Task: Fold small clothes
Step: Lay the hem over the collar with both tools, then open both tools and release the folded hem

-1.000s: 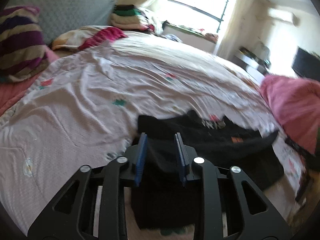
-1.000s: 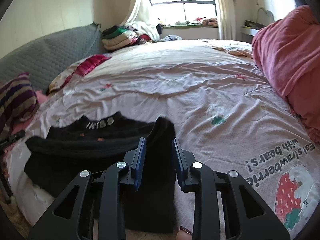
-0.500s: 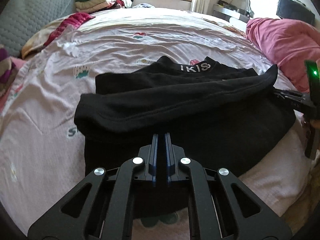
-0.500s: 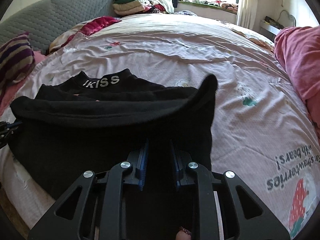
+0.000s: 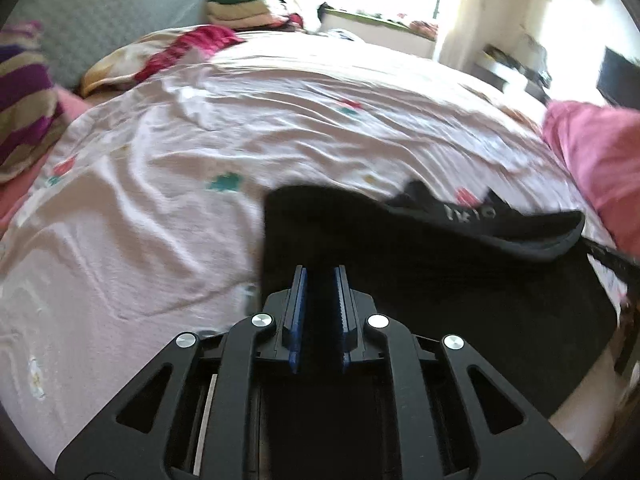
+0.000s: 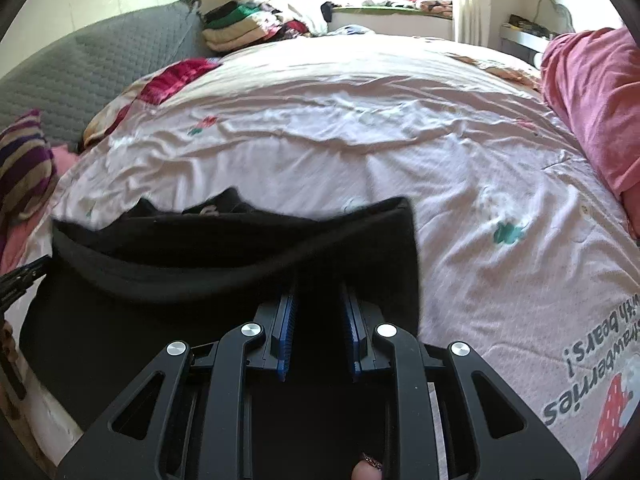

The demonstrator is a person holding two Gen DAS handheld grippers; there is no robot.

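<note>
A black garment (image 5: 440,280) with white lettering on its collar lies at the near edge of the bed, partly folded over itself. My left gripper (image 5: 320,280) is at its left near corner, jaws a narrow gap apart with black cloth between the blue pads. My right gripper (image 6: 318,300) is at the garment's (image 6: 200,280) right near corner, jaws a little apart with cloth between them. Each gripper's tip shows at the side edge of the other's view.
The pale pink bedsheet (image 6: 360,128) with flower prints spreads beyond. A pink duvet (image 6: 592,104) lies at the right. A striped pillow (image 5: 24,112) and grey headboard (image 6: 80,72) are at the left. Folded clothes (image 6: 240,28) are stacked at the far end.
Half a second ago both grippers were shut on the garment's near hem. Now both jaws have parted slightly and the views have tilted up, with the folded edge lying farther across the garment.
</note>
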